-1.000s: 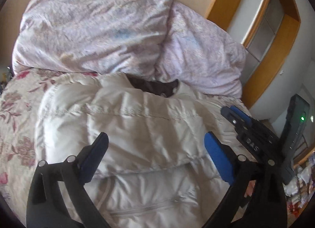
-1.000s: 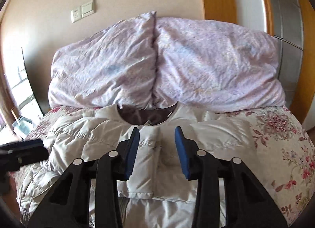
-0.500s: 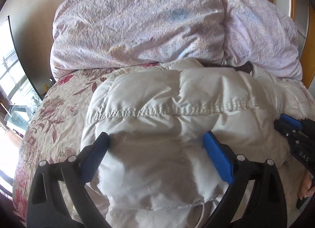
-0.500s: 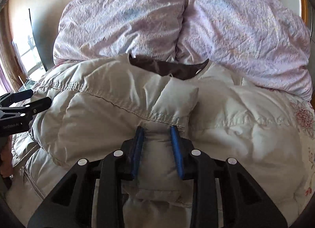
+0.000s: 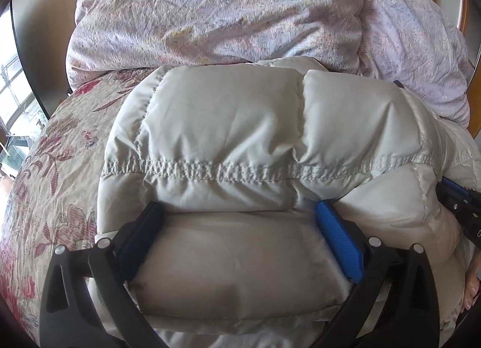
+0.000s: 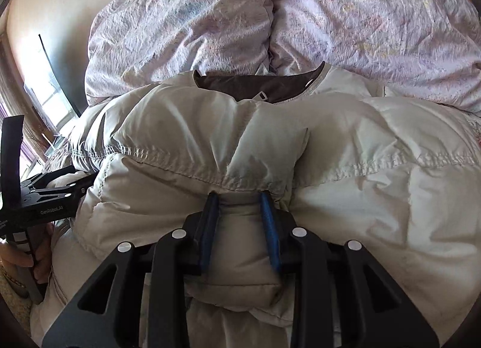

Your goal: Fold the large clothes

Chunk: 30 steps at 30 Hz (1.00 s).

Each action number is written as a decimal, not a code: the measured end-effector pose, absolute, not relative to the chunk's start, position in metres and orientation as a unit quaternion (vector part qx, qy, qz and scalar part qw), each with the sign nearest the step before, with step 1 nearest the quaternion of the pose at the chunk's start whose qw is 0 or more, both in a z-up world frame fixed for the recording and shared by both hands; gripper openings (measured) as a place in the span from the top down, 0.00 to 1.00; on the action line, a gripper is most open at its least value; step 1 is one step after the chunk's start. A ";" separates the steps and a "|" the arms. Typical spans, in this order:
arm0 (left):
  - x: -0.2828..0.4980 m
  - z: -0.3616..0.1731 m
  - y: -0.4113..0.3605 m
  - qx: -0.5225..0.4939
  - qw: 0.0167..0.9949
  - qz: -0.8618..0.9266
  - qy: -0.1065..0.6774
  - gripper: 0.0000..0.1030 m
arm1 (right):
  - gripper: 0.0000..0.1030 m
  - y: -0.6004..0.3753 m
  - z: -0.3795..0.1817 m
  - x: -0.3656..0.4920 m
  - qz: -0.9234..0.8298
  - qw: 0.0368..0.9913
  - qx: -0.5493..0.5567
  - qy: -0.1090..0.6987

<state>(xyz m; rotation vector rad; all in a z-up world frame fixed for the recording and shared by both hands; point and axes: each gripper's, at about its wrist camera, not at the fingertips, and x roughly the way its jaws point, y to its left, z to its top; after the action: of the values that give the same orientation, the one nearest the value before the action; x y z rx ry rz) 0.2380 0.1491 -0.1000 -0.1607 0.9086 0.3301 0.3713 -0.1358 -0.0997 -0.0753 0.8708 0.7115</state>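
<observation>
Here the left gripper [image 5: 237, 215] stood spread wide, jaws just opening, astride the puffy jacket [image 5: 228, 125]; right gripper [image 6: 240, 200] pinched a jacket fold.

A cream-white quilted puffer jacket [image 6: 345, 173] lies spread on a floral bed, its dark brown inner collar at twelve o'clock, touching two pillows. The fabric is puffy and creased, with gathered stitch lines running from nine to three o'clock. A padded panel bulges at six o'clock.
</observation>
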 end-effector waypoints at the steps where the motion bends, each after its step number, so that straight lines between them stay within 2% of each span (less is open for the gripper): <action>1: 0.238 -0.100 0.149 -0.078 0.883 0.158 0.435 0.02 | 0.70 -0.136 -0.100 0.372 0.338 0.845 -0.034 0.413; 6: 0.223 -0.091 0.149 -0.081 0.883 0.147 0.439 0.04 | 0.68 -0.140 -0.095 0.373 0.344 0.836 -0.027 0.426; 7: 0.211 -0.084 0.148 -0.086 0.886 0.136 0.434 0.04 | 0.65 -0.145 -0.089 0.372 0.343 0.830 -0.021 0.438; 9: 0.182 -0.069 0.150 -0.096 0.894 0.109 0.423 0.04 | 0.48 -0.164 -0.074 0.366 0.355 0.816 0.012 0.457; 10: 0.166 -0.063 0.153 -0.101 0.896 0.101 0.421 0.04 | 0.35 -0.178 -0.064 0.361 0.365 0.810 0.031 0.457; 11: 0.150 -0.057 0.157 -0.107 0.898 0.091 0.418 0.04 | 0.29 -0.192 -0.055 0.355 0.370 0.809 0.044 0.454; 15: 0.087 -0.047 0.180 -0.142 0.896 0.068 0.416 0.04 | 0.18 -0.260 -0.030 0.332 0.347 0.817 0.053 0.456; 23: -0.030 -0.075 0.212 -0.259 0.871 0.056 0.413 0.05 | 0.17 -0.410 -0.054 0.294 0.239 0.810 0.109 0.523; 28: -0.072 -0.092 0.209 -0.326 0.860 0.039 0.389 0.11 | 0.17 -0.470 -0.082 0.270 0.231 0.787 0.196 0.537; 30: -0.078 -0.094 0.205 -0.336 0.858 0.029 0.388 0.16 | 0.21 -0.480 -0.094 0.265 0.238 0.774 0.223 0.542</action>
<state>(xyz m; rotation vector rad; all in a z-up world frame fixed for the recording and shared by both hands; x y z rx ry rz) -0.0778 0.2051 -0.0939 -0.7065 0.8148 0.0605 0.2645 -0.4803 -0.0939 0.4839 1.1739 0.5149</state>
